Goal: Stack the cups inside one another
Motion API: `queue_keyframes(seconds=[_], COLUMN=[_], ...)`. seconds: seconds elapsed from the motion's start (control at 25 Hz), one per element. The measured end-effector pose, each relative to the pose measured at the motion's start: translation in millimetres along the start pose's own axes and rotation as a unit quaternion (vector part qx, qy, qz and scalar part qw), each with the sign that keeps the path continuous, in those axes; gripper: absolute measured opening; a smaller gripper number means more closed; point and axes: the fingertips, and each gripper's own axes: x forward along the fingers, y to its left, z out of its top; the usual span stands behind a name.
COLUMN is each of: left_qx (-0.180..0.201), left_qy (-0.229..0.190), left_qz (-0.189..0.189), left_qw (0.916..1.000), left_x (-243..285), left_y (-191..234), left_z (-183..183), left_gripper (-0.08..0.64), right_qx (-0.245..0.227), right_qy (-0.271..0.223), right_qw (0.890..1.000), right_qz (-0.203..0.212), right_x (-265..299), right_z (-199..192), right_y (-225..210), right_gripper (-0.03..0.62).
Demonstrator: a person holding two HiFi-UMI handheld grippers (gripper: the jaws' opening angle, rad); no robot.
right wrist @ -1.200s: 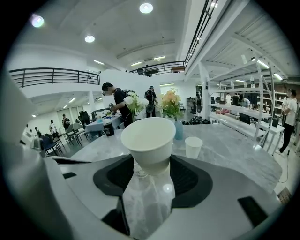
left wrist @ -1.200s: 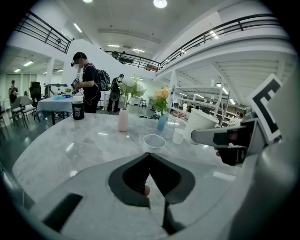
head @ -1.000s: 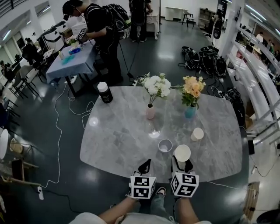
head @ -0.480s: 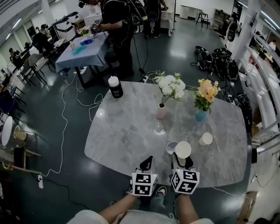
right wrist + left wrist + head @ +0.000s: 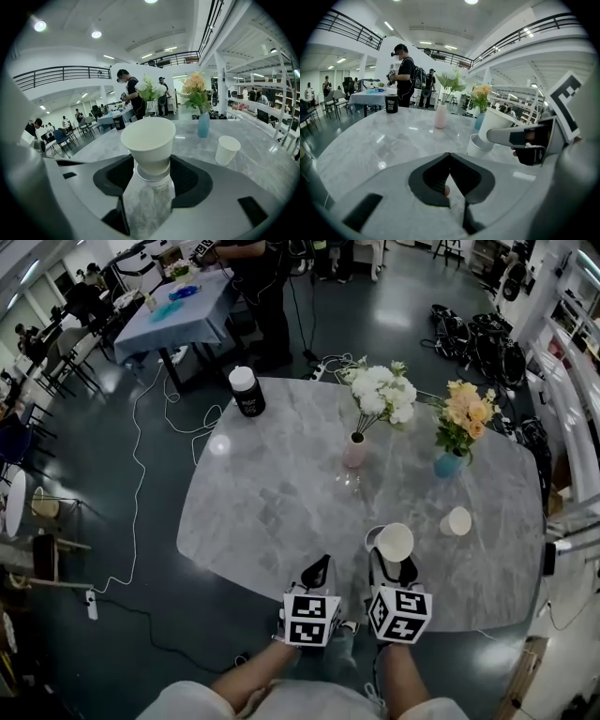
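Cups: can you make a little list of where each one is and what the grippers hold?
Held cup: white, upright, gripped by the right gripper, its bottom at the mouth of the second cup
Second cup: stands on the table, right under the held cup
Third cup: stands alone on the table, off to the right
Left gripper: shut, holding nothing
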Motion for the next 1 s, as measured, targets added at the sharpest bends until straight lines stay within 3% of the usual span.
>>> queue_keyframes(seconds=[1.0], left_qx=[-0.012], left_qy=[0.019], left_qz=[0.012], left_qw=[0.9997], left_x=[6], left_y=[11], left_z=[-16], left_gripper=[-0.005], right_qx=[-0.006], right_qy=[0.017], right_qw=[1.0], right_qz=[0.014], right_x=[17], right_z=[-16], right_y=[3], right_gripper=[0.219])
